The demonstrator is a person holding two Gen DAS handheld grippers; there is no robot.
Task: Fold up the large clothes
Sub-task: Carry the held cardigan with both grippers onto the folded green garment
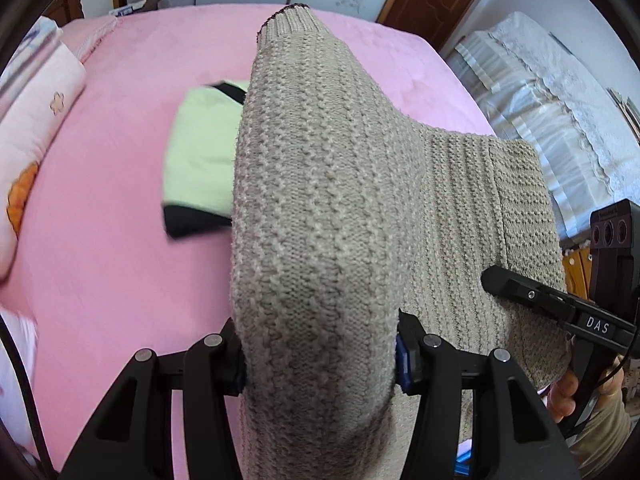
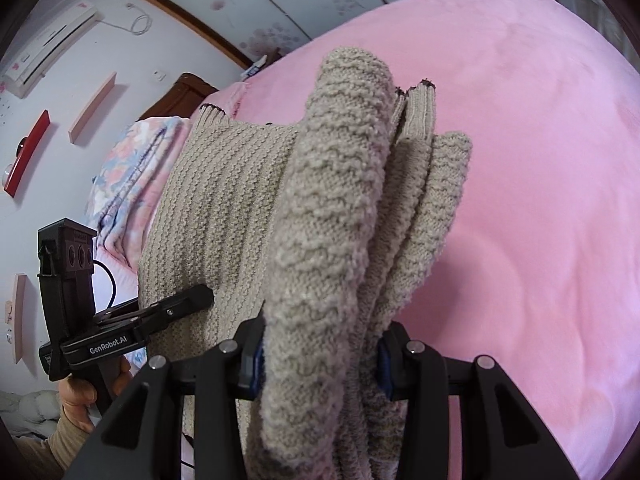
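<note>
A beige knitted sweater (image 1: 320, 184) is lifted above a pink bed (image 1: 120, 240). My left gripper (image 1: 320, 364) is shut on a thick fold of it, which drapes over the fingers. My right gripper (image 2: 320, 360) is shut on another bunched fold of the sweater (image 2: 328, 208), with several layers hanging beside it. The right gripper also shows at the right of the left wrist view (image 1: 532, 296), against the sweater's edge. The left gripper shows at the left of the right wrist view (image 2: 160, 312).
A folded light green and black garment (image 1: 200, 160) lies on the bed behind the sweater. A pink floral pillow (image 1: 32, 128) lies at the left. A floral quilt (image 2: 128, 184) is bunched at the head. A white lace-covered piece of furniture (image 1: 540, 112) stands beside the bed.
</note>
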